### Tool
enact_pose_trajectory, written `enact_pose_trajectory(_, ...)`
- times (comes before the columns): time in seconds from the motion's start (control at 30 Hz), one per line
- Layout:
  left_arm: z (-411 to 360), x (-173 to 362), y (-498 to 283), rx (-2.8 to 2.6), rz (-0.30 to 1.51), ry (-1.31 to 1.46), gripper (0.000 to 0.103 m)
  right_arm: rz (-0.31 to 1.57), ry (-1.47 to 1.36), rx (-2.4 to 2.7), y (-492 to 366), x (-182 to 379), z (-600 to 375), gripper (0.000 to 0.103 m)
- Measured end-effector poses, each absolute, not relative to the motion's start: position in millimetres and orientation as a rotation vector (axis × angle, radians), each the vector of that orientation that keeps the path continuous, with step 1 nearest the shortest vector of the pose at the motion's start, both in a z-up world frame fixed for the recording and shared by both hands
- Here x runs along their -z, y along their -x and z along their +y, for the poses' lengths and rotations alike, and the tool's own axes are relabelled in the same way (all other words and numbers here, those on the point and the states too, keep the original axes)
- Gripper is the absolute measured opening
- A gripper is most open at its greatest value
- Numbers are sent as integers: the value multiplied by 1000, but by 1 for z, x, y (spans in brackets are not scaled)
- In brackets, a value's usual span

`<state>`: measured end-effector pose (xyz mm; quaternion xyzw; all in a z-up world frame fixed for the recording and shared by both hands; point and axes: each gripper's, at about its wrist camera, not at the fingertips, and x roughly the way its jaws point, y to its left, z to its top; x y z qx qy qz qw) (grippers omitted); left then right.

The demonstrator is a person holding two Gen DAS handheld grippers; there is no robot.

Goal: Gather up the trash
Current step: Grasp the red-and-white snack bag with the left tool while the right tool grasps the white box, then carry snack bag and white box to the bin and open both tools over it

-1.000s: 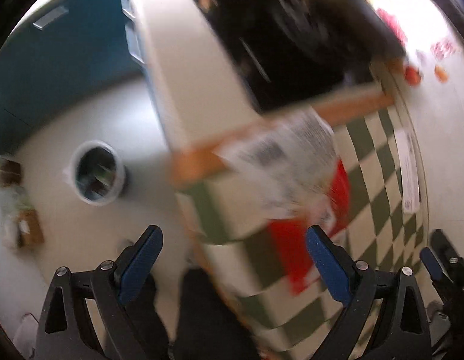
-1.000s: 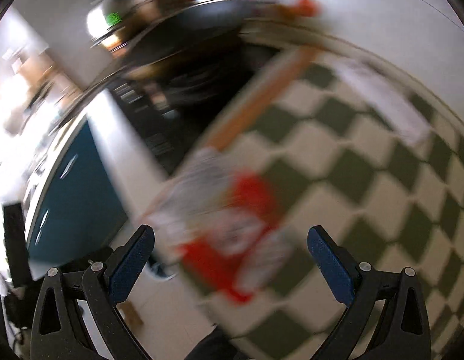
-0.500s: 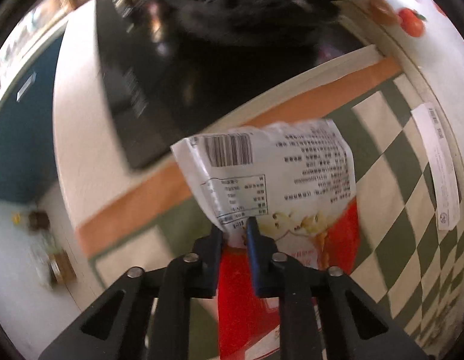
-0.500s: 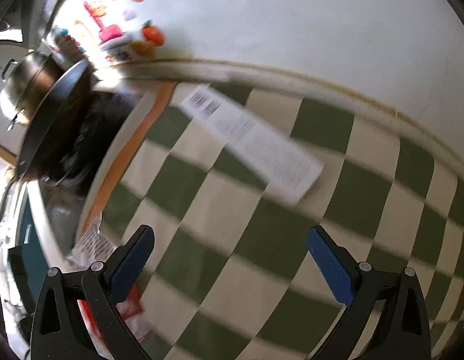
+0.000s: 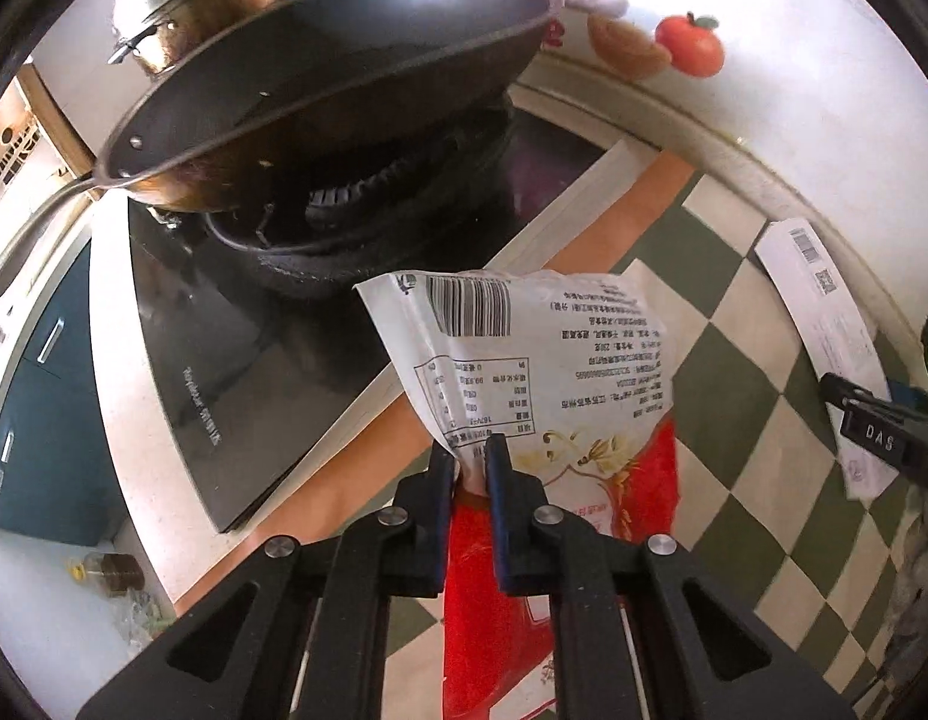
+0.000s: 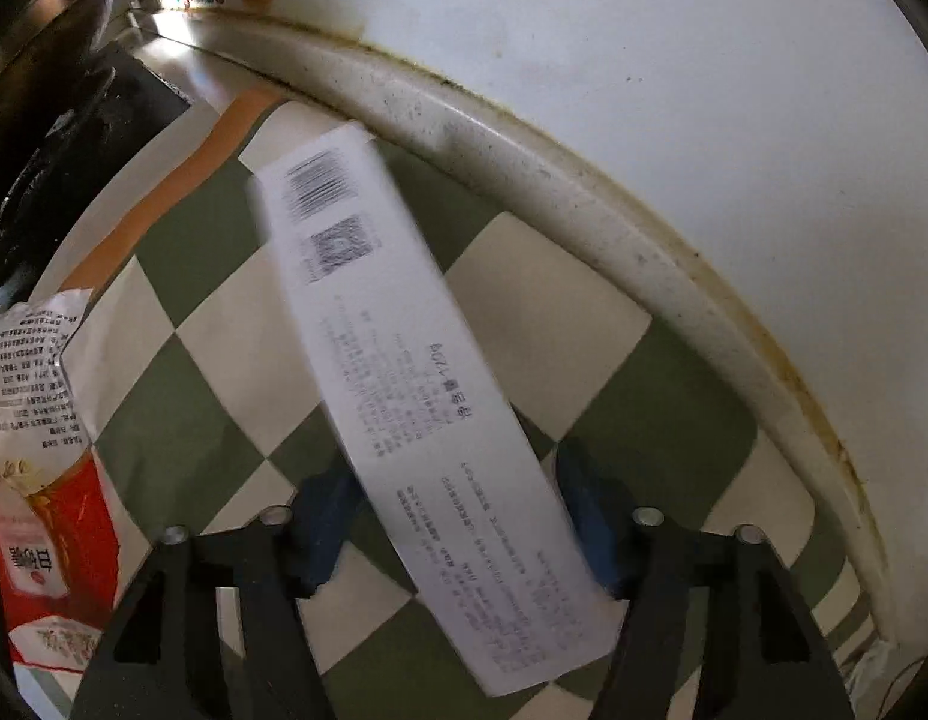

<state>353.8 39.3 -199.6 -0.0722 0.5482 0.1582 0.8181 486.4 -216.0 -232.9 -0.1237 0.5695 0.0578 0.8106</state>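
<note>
The left gripper [image 5: 469, 468] pinched the wrapper [image 5: 541, 360] at centre frame; the right gripper [image 6: 458, 528], spread, straddled the paper strip [image 6: 416, 396], probably needing to drop lower before squeezing.

My left wrist camera looks along my fingers toward the wok [image 5: 320, 78], my right close over the checkered mat [image 6: 224, 336]; both share the white strip [image 6: 416, 396].
</note>
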Motion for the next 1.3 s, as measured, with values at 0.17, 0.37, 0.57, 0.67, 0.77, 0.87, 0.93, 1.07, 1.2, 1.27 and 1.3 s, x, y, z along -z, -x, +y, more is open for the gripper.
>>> enact_pose_trajectory(0.17, 63, 161, -309, -311, 1105, 178, 6, 1194, 156, -198, -430, 186, -198, 50)
enact_pose_trajectory(0.37, 119, 109, -224, -351, 1051, 228, 6, 1234, 4, -373, -338, 148, -144, 50)
enact_pose_trajectory(0.57, 228, 94, -106, -536, 1051, 322, 6, 1338, -7, -652, -232, 152, -23, 50)
enact_pose_trajectory(0.67, 282, 109, -58, -645, 1077, 371, 6, 1400, 53, -796, -186, 170, 55, 49)
enact_pose_trajectory(0.77, 345, 146, -10, -751, 1135, 438, 6, 1465, 130, -910, -142, 207, 141, 49)
enact_pose_trajectory(0.87, 404, 212, 22, -802, 1223, 513, 6, 1510, 193, -944, -114, 259, 206, 49)
enact_pose_trajectory(0.93, 445, 281, 32, -821, 1295, 565, 6, 1548, 224, -936, -101, 304, 242, 49)
enact_pose_trajectory(1.07, 506, 422, 46, -809, 1406, 691, 6, 1662, 240, -907, -86, 427, 306, 49)
enact_pose_trajectory(1.2, 550, 552, 48, -772, 1482, 799, 7, 1770, 240, -883, -88, 553, 354, 49)
enact_pose_trajectory(1.27, 564, 606, 48, -754, 1510, 836, 7, 1823, 259, -872, -82, 615, 373, 49)
enact_pose_trajectory(1.3, 569, 638, 48, -739, 1533, 855, 7, 1842, 272, -861, -79, 644, 382, 49)
